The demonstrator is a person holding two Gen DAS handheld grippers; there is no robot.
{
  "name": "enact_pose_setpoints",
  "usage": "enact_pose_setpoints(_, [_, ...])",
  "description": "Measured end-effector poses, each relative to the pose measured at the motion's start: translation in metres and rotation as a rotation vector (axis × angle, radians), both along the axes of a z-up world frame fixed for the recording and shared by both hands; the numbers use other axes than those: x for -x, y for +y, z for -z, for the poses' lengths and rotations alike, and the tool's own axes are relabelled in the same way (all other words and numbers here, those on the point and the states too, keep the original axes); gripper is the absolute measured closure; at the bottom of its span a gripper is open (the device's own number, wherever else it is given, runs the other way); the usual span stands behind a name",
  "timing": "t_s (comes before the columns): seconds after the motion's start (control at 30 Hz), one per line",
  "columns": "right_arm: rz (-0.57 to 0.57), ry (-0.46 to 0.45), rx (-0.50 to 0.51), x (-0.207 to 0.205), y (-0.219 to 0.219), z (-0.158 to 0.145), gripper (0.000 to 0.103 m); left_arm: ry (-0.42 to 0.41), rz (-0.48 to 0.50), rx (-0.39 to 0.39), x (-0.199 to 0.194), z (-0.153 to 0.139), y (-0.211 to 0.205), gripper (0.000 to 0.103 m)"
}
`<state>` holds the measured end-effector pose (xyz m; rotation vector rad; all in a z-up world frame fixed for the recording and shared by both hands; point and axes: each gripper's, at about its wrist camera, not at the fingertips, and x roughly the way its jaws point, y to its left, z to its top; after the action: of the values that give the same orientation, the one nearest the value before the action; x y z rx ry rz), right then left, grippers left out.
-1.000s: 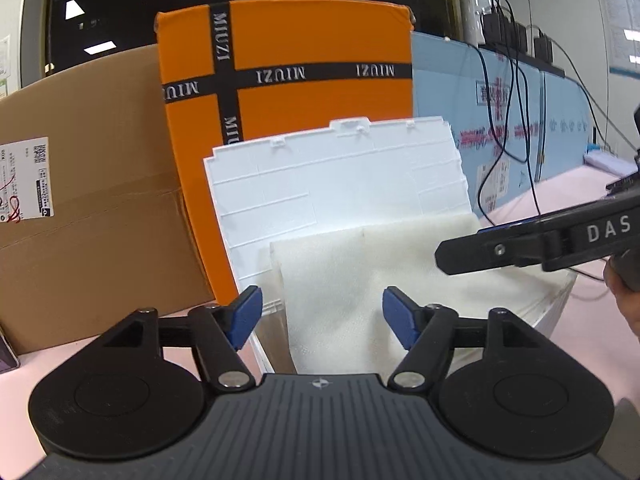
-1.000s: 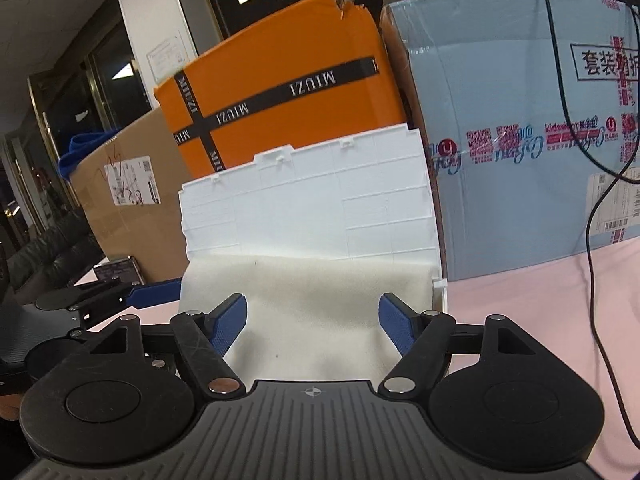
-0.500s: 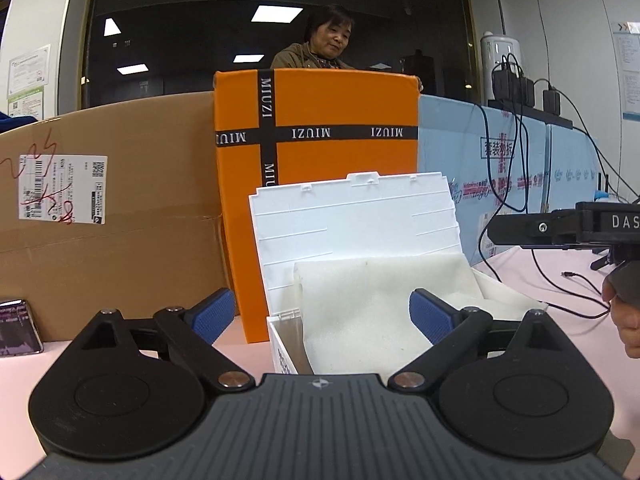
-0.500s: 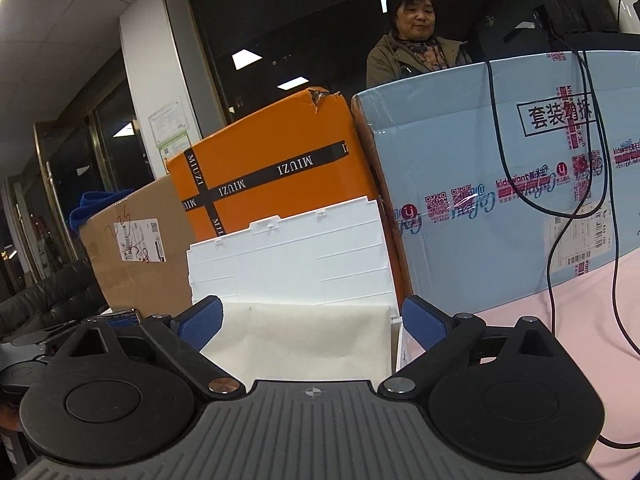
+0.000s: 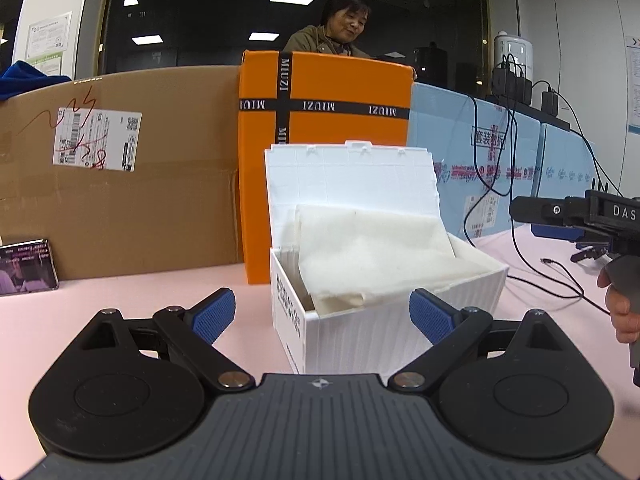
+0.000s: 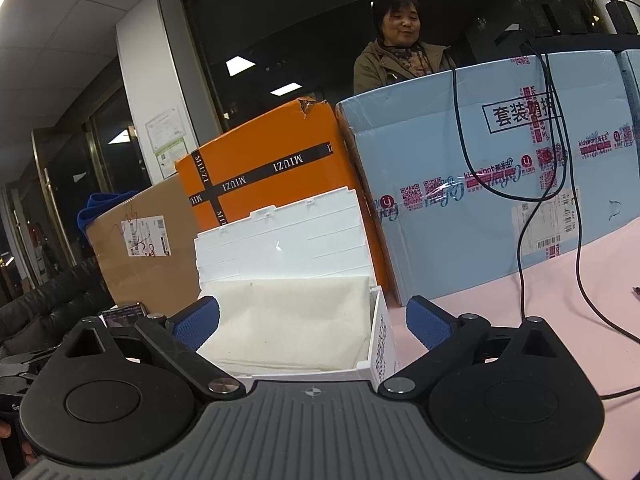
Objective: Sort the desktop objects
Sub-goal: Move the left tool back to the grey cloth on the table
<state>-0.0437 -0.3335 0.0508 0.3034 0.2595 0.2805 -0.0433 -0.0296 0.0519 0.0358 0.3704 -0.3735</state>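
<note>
White ribbed plastic box (image 5: 384, 336) stands upright on the pink desk (image 5: 120, 312), just in front of an orange carton. Hinged lid (image 5: 352, 176) is open, raised behind the box and near vertical. A cream cloth (image 5: 372, 256) fills the interior, tilted, its upper edge resting against the lid.

Left gripper (image 5: 322, 314) held low and level, its two blue-padded fingers spread wide apart with nothing between them. Right gripper (image 6: 312, 322) in the same pose, blue pads spread wide and empty. Seen from the left wrist camera, the person's right hand (image 5: 622, 304) grips the handle of the right gripper at the far right edge
</note>
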Motion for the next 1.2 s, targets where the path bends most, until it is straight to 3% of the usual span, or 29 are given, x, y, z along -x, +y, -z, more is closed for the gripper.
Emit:
enact_pose_setpoints(0.23, [0.024, 0.044, 0.012, 0.014, -0.004, 0.011, 0.002, 0.075, 0.011, 0.017, 0.011, 0.016, 0.002, 0.009])
enact_pose_setpoints(0.47, [0.045, 0.109, 0.064, 0.031, -0.005, 0.024, 0.002, 0.206, 0.033, 0.123, 0.014, 0.030, 0.012, 0.009])
enact_pose_setpoints(0.87, [0.086, 0.268, 0.123, 0.068, -0.007, 0.058, 0.002, 0.277, 0.048, 0.094, 0.030, 0.052, 0.004, 0.009])
enact_pose_setpoints(1.2, [-0.002, 0.352, 0.155, 0.076, 0.020, 0.079, 0.006, 0.315, 0.069, 0.047, 0.044, 0.072, -0.008, 0.023])
